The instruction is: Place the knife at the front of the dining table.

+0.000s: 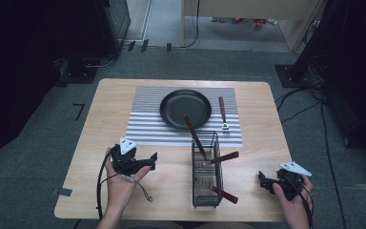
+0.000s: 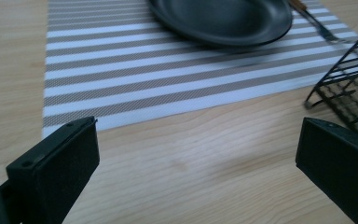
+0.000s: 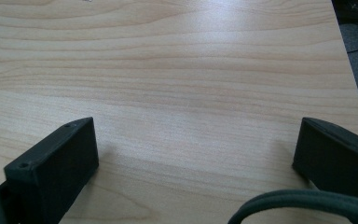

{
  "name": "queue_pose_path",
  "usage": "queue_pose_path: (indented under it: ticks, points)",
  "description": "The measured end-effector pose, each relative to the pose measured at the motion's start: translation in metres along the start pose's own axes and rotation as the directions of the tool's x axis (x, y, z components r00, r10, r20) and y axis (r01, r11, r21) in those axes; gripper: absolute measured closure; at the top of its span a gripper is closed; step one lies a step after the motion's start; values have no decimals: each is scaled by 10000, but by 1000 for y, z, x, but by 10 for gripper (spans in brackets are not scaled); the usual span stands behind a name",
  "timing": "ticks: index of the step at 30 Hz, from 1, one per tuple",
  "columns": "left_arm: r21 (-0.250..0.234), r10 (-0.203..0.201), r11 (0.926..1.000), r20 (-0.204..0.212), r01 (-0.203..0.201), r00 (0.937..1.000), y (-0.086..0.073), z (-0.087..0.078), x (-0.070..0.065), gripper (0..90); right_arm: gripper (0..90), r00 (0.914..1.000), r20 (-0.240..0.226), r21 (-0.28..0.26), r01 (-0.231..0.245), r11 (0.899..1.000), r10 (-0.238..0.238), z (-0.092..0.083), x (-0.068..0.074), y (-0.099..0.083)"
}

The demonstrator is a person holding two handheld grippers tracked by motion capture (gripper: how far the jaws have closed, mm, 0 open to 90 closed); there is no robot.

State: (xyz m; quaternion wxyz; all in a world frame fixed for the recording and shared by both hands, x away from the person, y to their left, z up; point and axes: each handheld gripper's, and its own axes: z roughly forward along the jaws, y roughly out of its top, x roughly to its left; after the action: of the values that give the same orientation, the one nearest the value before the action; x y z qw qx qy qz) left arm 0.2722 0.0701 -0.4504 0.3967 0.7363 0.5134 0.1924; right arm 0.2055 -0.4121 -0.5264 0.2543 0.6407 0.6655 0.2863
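Note:
A black plate (image 1: 185, 108) (image 2: 223, 18) lies on a striped placemat (image 1: 145, 119) (image 2: 168, 70). A brown-handled fork (image 1: 223, 113) (image 2: 314, 23) rests on the mat to the right of the plate. In front of the mat stands a black wire basket (image 1: 206, 195) (image 2: 349, 88) holding three brown-handled utensils (image 1: 193, 131). My left gripper (image 1: 152, 161) (image 2: 196, 135) hovers low over bare wood left of the basket, open and empty, facing the mat. My right gripper (image 1: 263, 182) (image 3: 196, 135) sits near the table's front right corner, open, with only bare wood between its jaws.
The wooden table (image 1: 109, 109) (image 3: 168, 70) has bare wood on its left side and to the right of the basket. Its right edge (image 3: 349, 56) lies close to my right gripper. Grey carpet, cables and dark equipment surround the table.

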Motion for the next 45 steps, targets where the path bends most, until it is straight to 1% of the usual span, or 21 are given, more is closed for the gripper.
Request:
queue_pose_path:
  ticks: [1,3,8,9,10,16,18,20,23,27,28,31,32,34,36,37,38,41,43,44,45]
  points:
    - [-51,25,10000,102,-25,9999,3,1,-3,0,0,10000,6,-6,1,10000,-1,0,0,0]
    - [-164,94,9998,254,-90,9996,8,3,-9,67,0,10000,4,-3,-7,10000,7,0,0,0]
    - [-258,110,9996,631,-94,9979,19,12,-22,71,0,10000,4,-1,-2,10000,2,0,0,0]
    - [-355,139,9993,680,-115,9976,21,12,-25,92,0,10000,3,1,4,10000,-4,0,0,0]
    - [-451,190,9989,698,-159,9974,23,12,-27,140,0,10000,1,0,2,10000,-2,0,0,0]
    - [-618,312,9978,1166,-241,9927,37,14,-40,165,0,10000,-3,-5,2,10000,-2,0,0,0]
    - [-642,387,9975,1240,-309,9915,40,15,-45,243,0,10000,-3,-22,-7,10000,7,0,0,0]
    - [-673,416,9972,1355,-327,9899,44,16,-49,256,0,10000,-4,-17,5,10000,-5,0,0,0]
    - [-787,436,9964,1492,-321,9879,50,17,-53,326,0,10000,-2,-13,-5,10000,5,0,0,0]
    - [-933,600,9947,1936,-425,9792,57,18,-61,415,0,10000,-7,-12,6,10000,-6,0,0,0]
    - [-928,692,9944,2094,-506,9754,59,19,-62,451,0,10000,-10,-10,-1,10000,1,0,0,0]
    - [-885,699,9949,2527,-489,9650,64,22,-68,496,0,10000,2,-18,17,10000,-17,0,0,0]
    - [-874,722,9949,2626,-507,9622,66,24,-70,503,0,10000,0,-15,12,10000,-12,0,0,0]
    - [-910,804,9942,2716,-576,9590,69,26,-75,525,0,10000,1,-19,15,10000,-15,0,0,0]
    - [-920,871,9938,2953,-624,9514,72,28,-79,573,0,10000,-1,-15,18,10000,-18,0,0,0]
    - [-906,894,9938,3025,-647,9490,73,29,-81,587,0,10000,1,-17,16,10000,-16,0,0,0]
    - [-909,917,9936,3033,-670,9485,75,30,-83,592,0,10000,1,-21,6,10000,-6,0,0,0]
    - [-859,852,9944,2968,-622,9511,78,37,-86,592,0,10000,0,-15,9,10000,-9,0,0,0]
    - [-882,722,9950,3004,-477,9511,80,39,-86,625,0,10000,2,-15,7,10000,-7,0,0,0]
    - [-908,648,9951,3120,-381,9479,81,40,-86,646,0,10000,1,-15,6,10000,-6,0,0,0]
    - [-912,596,9953,3292,-311,9424,82,40,-86,689,0,10000,1,-15,5,10000,-5,0,0,0]
